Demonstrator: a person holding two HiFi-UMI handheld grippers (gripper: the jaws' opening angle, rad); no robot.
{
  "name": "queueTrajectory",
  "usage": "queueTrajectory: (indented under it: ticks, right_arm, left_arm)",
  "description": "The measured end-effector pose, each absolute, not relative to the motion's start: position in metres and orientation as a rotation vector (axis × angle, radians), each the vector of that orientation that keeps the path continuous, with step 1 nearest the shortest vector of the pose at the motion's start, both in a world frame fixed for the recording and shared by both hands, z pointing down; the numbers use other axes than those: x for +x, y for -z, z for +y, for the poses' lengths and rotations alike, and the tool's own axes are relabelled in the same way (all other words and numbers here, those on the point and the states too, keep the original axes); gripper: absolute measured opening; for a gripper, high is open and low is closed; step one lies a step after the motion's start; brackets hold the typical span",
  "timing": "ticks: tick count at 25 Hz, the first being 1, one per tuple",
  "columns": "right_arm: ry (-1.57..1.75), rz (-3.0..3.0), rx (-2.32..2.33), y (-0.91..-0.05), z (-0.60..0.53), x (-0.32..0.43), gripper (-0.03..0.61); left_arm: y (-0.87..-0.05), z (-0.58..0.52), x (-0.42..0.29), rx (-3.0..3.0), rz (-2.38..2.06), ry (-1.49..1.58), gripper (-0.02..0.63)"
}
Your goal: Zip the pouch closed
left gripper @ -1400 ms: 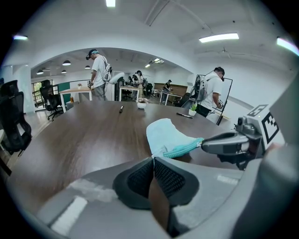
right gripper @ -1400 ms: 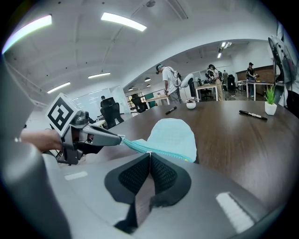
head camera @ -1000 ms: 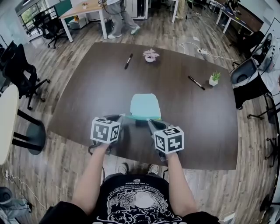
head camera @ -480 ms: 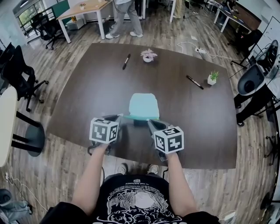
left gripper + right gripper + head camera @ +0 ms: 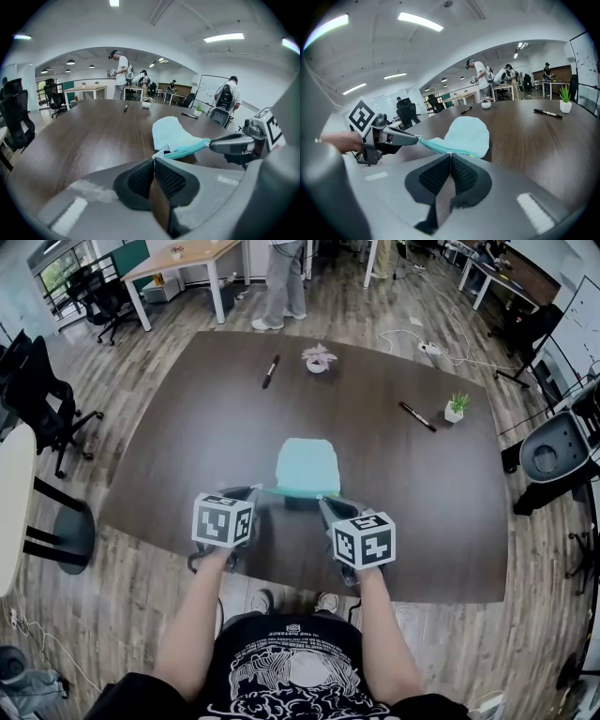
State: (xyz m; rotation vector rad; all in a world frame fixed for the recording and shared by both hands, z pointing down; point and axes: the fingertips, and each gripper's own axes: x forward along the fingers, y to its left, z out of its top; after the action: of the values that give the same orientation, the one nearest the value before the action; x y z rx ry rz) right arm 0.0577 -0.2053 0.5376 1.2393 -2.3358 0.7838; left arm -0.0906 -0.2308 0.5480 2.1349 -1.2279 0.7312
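- Nothing of the work has shifted since a second ago: pouch [image 5: 307, 468] and both tongs sit as they did. Only a person [image 5: 281, 282] walking past the far end and a chair [image 5: 553, 460] at the right have moved.
- Pouch: pale blue, near middle of the desk [image 5: 187, 427]. Body lies flat, pointing away. Near edge with the zip [image 5: 187, 149] is raised and drawn taut between the tongs.
- Left tongs [image 5: 253, 491]: closed tight on the pouch's left corner, at the zip's end.
- Right tongs [image 5: 325, 503]: closed tight on the zip toward its right end. Whether the pads have the slider itself, cannot tell.
- Step, by my reckoning: zip held straight for the pull, or the pull already run out. How far the teeth are joined cannot be read.
- Next move calls for the left to anchor firm and the right to draw along the zip's own line, without bunching the cloth.
- Outward: a pen [image 5: 273, 369], a second pen [image 5: 419, 416], small plant [image 5: 457, 409], pink flower pot [image 5: 320, 358], all well apart from the pouch.
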Motion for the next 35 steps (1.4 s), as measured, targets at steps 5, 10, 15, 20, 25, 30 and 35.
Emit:
queueTrajectory:
  ticks: [5,10,15,20,25,30,35]
  right_arm:
    - [-0.785,-2.339,1.236,-0.539,-0.205,0.058,0.006]
    - [-0.788,-2.329,1.247,-0.540,-0.206,0.060,0.006]
    - [-0.801,-2.316,1.263,-0.541,-0.207,0.063,0.006]
    - [-0.800,-2.314,1.260,-0.544,-0.206,0.063,0.006]
    - [-0.799,-2.310,1.267,-0.544,-0.207,0.063,0.006]
    - [-0.812,-2.290,1.283,-0.544,-0.207,0.067,0.006]
    - [-0.815,-2.287,1.281,-0.545,-0.207,0.068,0.006]
  left_arm:
    - [-0.550,-0.231,-0.091,2.132,-1.232,-0.731,0.013]
    - [-0.550,-0.232,-0.094,2.124,-1.244,-0.735,0.013]
    - [-0.552,-0.231,-0.100,2.110,-1.250,-0.728,0.012]
    - [-0.553,-0.231,-0.101,2.107,-1.255,-0.730,0.012]
    - [-0.555,-0.231,-0.101,2.109,-1.249,-0.724,0.012]
    - [-0.554,-0.230,-0.104,2.101,-1.249,-0.720,0.012]
    - [-0.553,-0.232,-0.106,2.097,-1.262,-0.732,0.012]
